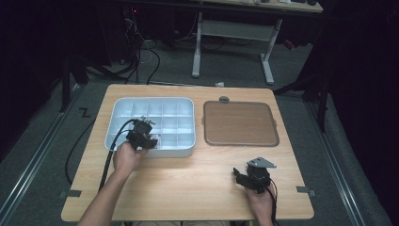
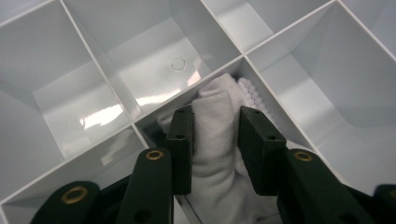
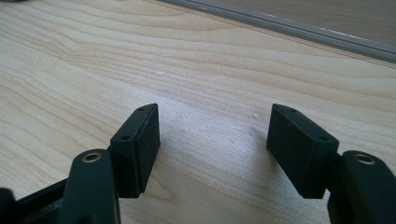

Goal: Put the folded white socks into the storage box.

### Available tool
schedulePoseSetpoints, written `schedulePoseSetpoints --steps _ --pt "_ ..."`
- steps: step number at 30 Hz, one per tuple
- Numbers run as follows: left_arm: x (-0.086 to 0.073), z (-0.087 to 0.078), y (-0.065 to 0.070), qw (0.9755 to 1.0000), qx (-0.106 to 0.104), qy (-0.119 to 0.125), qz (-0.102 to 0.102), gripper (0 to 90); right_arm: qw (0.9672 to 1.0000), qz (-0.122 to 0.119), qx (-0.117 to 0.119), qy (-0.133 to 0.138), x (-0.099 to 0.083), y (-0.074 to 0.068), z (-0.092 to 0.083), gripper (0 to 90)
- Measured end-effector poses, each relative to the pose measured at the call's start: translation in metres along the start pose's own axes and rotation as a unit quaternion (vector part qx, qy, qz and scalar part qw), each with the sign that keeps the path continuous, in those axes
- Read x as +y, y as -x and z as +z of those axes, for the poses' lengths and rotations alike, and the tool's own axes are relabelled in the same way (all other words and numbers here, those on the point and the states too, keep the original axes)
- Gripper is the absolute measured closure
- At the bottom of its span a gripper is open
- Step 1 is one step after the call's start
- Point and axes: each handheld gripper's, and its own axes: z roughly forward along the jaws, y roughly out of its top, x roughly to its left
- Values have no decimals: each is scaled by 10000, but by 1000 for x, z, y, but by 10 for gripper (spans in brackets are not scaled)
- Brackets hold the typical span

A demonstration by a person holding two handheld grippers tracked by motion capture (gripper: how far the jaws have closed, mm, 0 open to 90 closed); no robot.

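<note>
A white compartment tray (image 1: pixel 153 100) sits at the table's left. My left gripper (image 1: pixel 147 137) reaches down into one of its front cells. In the left gripper view the left gripper (image 2: pixel 215 113) has both pads pressed against a rolled white cloth (image 2: pixel 212 186) that lies in that cell, beside a divider wall (image 2: pixel 140 70). The neighbouring cells look bare. My right gripper (image 1: pixel 243 175) rests near the front right of the table. The right gripper (image 3: pixel 215 126) has its jaws wide apart over bare wood, with nothing between them.
A brown flat tray (image 1: pixel 240 123) lies right of the white one; its edge (image 3: pixel 289 28) crosses the top of the right gripper view. A small grey disc (image 1: pixel 224 99) sits behind it. Bare wood (image 1: pixel 188 183) spans the table's front.
</note>
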Motion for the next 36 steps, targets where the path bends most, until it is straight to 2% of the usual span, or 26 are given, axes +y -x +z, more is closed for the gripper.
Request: schedulePoseSetpoints --steps 5,8,10,14,17,23,36 --pt "1 0 -3 10000 -57 -71 -34 645 10000 7 7 1 0 0 0 351" --pt "1 -1 -4 9999 -113 6 2 636 10000 9 12 3 0 0 0 351" --pt "3 -3 -5 9998 -172 43 -85 624 10000 11 14 3 0 0 0 350" --pt "5 -9 -3 9994 -281 102 -148 533 10000 11 14 3 0 0 0 350" --pt "6 -12 -3 9992 -327 141 -168 502 10000 10 10 2 0 0 0 350" --pt "10 -24 -4 9978 -495 313 -315 452 10000 8 8 1 0 0 0 350" --pt "18 -56 -12 9938 -692 723 -479 437 10000 8 9 1 0 0 0 350"
